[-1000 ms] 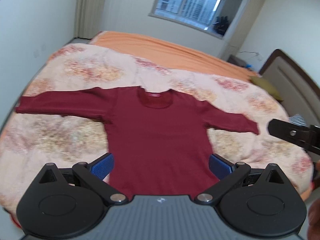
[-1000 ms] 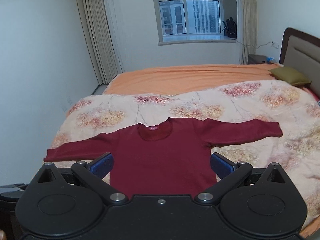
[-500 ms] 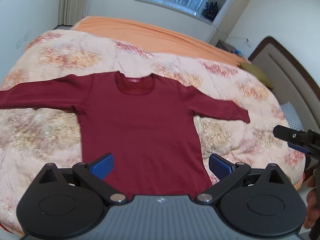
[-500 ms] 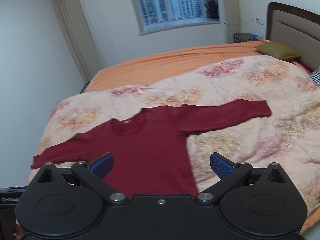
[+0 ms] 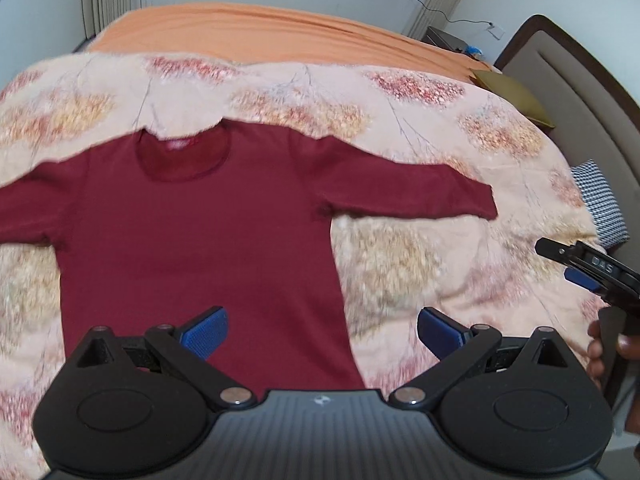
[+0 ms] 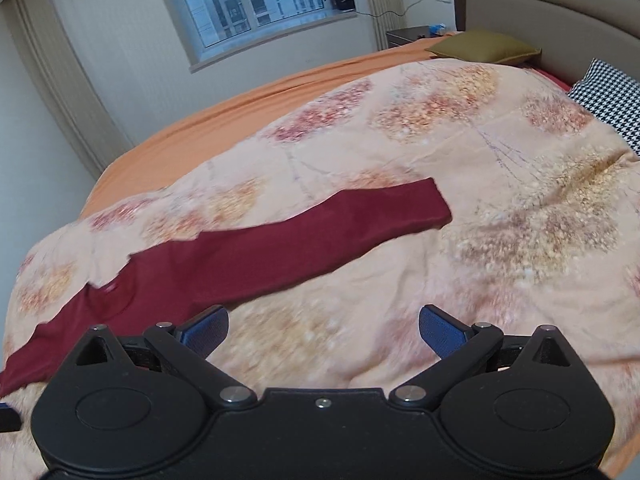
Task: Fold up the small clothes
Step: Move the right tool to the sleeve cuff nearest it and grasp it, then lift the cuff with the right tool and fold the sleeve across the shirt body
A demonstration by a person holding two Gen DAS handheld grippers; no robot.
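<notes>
Left wrist view: a dark red long-sleeved top [image 5: 192,236] lies flat and face up on a floral quilt [image 5: 400,128], neckline toward the far side, both sleeves stretched out sideways. The right sleeve [image 5: 404,188] runs out to a cuff on the quilt; the left sleeve leaves the frame at the left edge. The left gripper [image 5: 322,330] hangs over the near hem of the top, its blue-padded fingers [image 5: 206,330] spread wide with nothing between them. One pad sits above the red cloth and the other above bare quilt, just right of the top's side edge. Whether they touch the fabric cannot be told.

At the right edge of this view the right gripper [image 5: 584,270] shows from the side, held by a hand [image 5: 608,348], near the quilt's edge and apart from the cuff.

In the right wrist view the right gripper [image 6: 323,330] also has its fingers [image 6: 438,330] spread, empty, above bare quilt [image 6: 500,184] on the near side of the right sleeve [image 6: 320,236]. Beyond the quilt lie an orange sheet [image 6: 240,120], an olive pillow [image 6: 480,46] and a houndstooth pillow [image 6: 604,92] by the headboard [image 6: 540,4], with a window [image 6: 256,0] on the far wall.
</notes>
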